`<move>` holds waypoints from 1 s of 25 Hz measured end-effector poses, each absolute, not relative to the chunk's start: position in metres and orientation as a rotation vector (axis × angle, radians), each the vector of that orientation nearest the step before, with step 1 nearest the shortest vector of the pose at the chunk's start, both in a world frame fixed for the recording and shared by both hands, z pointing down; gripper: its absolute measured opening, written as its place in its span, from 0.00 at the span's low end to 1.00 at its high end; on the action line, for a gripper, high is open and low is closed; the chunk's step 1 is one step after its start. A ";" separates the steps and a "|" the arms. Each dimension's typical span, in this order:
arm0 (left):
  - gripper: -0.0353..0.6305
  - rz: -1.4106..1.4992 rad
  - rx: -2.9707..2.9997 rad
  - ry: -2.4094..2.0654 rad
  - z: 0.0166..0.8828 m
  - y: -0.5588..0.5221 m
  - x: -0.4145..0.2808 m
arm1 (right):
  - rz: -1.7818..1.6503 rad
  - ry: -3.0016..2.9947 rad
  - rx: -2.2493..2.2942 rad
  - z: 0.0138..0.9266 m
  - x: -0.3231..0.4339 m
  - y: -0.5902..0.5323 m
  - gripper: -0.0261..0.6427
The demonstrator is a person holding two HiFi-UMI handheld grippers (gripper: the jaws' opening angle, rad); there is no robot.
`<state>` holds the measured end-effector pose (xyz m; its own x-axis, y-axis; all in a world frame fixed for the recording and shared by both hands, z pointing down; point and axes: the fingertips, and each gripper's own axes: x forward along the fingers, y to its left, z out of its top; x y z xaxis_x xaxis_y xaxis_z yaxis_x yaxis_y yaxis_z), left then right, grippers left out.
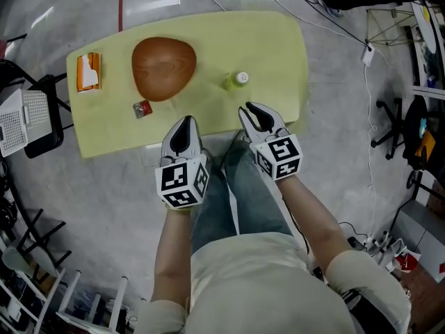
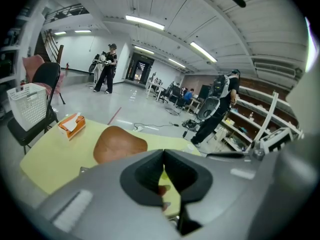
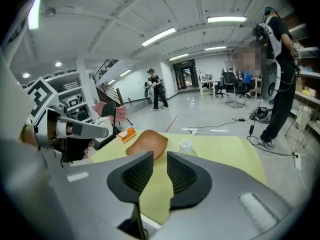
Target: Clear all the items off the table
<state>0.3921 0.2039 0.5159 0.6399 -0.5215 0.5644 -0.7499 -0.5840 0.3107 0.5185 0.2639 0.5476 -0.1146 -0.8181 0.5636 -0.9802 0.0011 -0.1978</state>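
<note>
Since neither gripper holds anything, the step in hand is probably a first reach over the pale yellow-green table (image 1: 278, 40). Nearer the person than the brown oval wooden dish (image 1: 163, 67), the left gripper (image 1: 185, 122) is clenched on nothing, and the right gripper (image 1: 254, 111) stands slightly parted and empty. Right of the dish stands a small green white-capped bottle (image 1: 238, 81). To take it, the right jaws should widen, approach level and close below the cap.

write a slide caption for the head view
Left gripper shut, right gripper open, both empty over the table's near edge; bowl, tissue box, bottle, packet uncleared.
</note>
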 end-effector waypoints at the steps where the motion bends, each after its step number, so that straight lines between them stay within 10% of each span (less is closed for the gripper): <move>1: 0.07 0.577 2.328 -0.992 0.522 0.203 0.393 | 0.818 -1.992 1.864 0.557 0.520 0.262 0.18; 25: 0.07 0.646 2.279 -1.020 0.634 0.192 0.407 | 0.814 -1.918 1.781 0.705 0.559 0.224 0.53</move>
